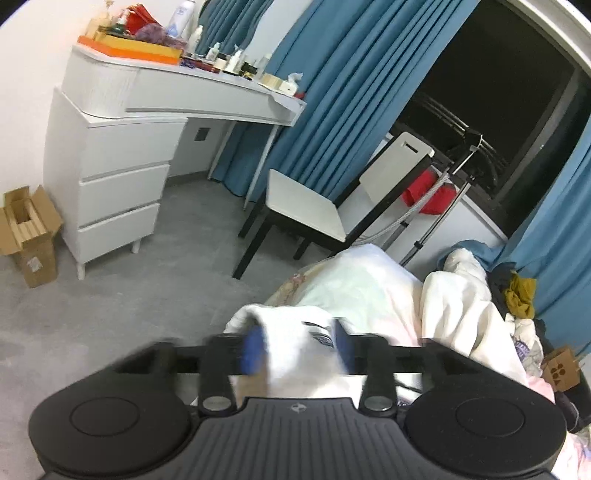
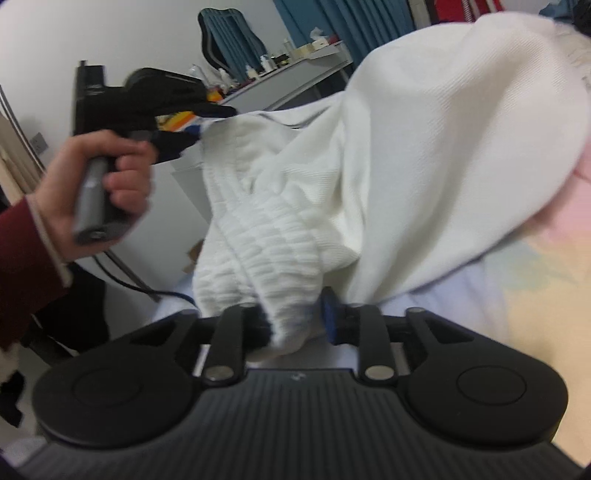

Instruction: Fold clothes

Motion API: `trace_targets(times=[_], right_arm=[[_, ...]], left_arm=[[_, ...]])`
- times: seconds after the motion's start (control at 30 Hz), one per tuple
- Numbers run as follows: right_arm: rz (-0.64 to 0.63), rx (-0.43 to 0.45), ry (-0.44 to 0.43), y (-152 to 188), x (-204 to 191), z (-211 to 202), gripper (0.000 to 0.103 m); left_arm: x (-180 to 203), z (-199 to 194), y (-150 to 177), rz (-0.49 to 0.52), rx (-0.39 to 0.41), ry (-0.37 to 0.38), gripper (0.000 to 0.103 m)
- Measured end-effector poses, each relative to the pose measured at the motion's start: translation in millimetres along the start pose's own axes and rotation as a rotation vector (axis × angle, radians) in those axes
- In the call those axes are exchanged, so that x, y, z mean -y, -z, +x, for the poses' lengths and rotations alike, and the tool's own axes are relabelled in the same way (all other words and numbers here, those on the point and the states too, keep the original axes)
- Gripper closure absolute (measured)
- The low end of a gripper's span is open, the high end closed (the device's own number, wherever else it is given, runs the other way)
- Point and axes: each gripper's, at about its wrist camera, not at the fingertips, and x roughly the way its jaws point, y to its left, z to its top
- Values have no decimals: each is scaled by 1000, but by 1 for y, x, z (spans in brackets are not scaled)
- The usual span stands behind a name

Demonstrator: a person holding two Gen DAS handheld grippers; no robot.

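I am clamping both my left hand-held gripper [image 1: 297,345] and right hand-held gripper [image 2: 295,319] on the white garment [image 2: 424,147]; nearby, an open cardboard box [image 1: 27,229] is standing on the floor.

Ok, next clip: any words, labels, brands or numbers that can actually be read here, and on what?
None can be read.
White garment: dark printed tag between the left gripper fingers, blurred.
Tall white bottle on the dressing table: blue print, too small.
Cardboard box on the floor: pale sticker, unreadable.
Small brown box: dark paw-like symbol, no letters.
Both gripper bodies: small emblem, no text.
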Motion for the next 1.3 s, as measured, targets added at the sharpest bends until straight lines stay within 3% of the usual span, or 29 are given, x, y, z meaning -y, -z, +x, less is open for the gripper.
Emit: trace_targets(times=[0.1, 0.23, 0.33, 0.57, 0.67, 0.83, 0.9, 1.13, 1.3], right_arm=[[-13, 11, 61, 8, 6, -16, 42], [-72, 37, 137, 14, 1, -34, 33], [-129, 58, 191, 14, 1, -41, 18], [-87, 58, 175, 18, -3, -31, 19], [-80, 91, 117, 18, -5, -26, 19], [-40, 60, -163, 20, 8, -29, 19], [-72, 88, -187, 18, 2, -32, 19], [-150, 175, -28, -7, 9, -68, 19], [-162, 227, 191, -38, 39, -121, 19]], left_arm=[[-5, -45, 16, 15, 50, -5, 22], [-1, -97, 40, 25, 32, 15, 22], [18, -129, 60, 46, 42, 52, 22], [76, -169, 99, 142, 32, 119, 21], [101, -178, 112, 186, 30, 145, 20], [139, -194, 132, 246, 27, 186, 20], [144, -193, 132, 250, 41, 194, 19], [176, -167, 118, 297, 78, 196, 19], [220, -131, 119, 380, 88, 217, 19]])
